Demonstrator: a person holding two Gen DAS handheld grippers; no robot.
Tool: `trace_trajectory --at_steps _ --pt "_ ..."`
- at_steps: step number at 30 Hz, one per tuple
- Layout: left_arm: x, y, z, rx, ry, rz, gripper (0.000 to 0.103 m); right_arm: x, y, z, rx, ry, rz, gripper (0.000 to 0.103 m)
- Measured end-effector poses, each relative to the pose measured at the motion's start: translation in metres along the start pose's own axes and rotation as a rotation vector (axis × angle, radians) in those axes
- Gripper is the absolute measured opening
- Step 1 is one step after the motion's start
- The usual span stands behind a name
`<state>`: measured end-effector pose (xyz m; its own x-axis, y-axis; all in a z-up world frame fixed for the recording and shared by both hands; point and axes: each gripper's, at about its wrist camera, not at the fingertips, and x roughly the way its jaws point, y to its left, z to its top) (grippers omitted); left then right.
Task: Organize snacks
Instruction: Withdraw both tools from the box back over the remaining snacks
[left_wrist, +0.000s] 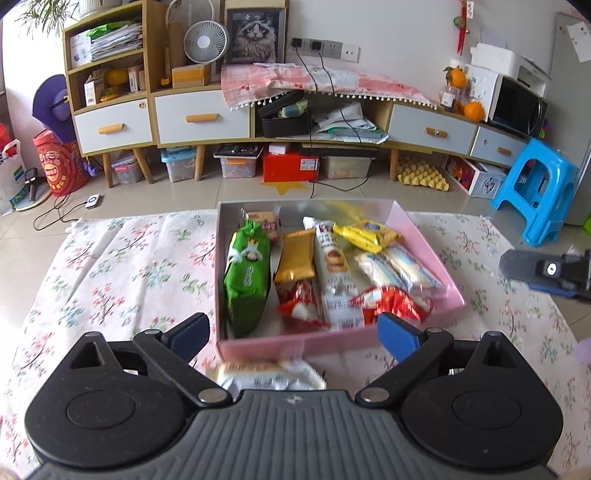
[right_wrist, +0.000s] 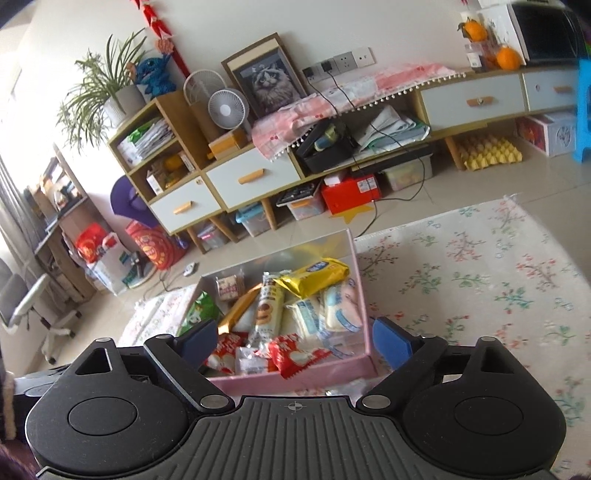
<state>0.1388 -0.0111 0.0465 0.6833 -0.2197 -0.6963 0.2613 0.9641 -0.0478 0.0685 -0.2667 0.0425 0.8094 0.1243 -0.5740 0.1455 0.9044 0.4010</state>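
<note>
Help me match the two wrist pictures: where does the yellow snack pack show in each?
Left wrist: yellow pack lies at the far right of the pink box, above centre.
Right wrist: yellow pack lies at the box's far end, centre.
Shared landmark: the cat picture.

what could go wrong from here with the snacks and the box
1. A pale snack packet lies outside the pink box, against its near wall and under the open left gripper; it could be missed.
2. The red packet rides up on the near rim and may slip out.
3. The right gripper, also open, hovers close and could nudge the box.
</note>
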Motion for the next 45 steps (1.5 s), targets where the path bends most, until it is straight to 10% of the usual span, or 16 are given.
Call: trace_trajectory --at_steps 21,45 --pt "-0.014 0.016 -0.072 0.133 0.003 0.036 0.103 -0.021 0.006 -0.067 -0.366 0.102 -0.113 0.102" --pt "0.023 0.025 -0.098 0.260 0.032 -0.154 0.099 0.043 -0.011 -0.099 -0.432 0.232 -0.151 0.102"
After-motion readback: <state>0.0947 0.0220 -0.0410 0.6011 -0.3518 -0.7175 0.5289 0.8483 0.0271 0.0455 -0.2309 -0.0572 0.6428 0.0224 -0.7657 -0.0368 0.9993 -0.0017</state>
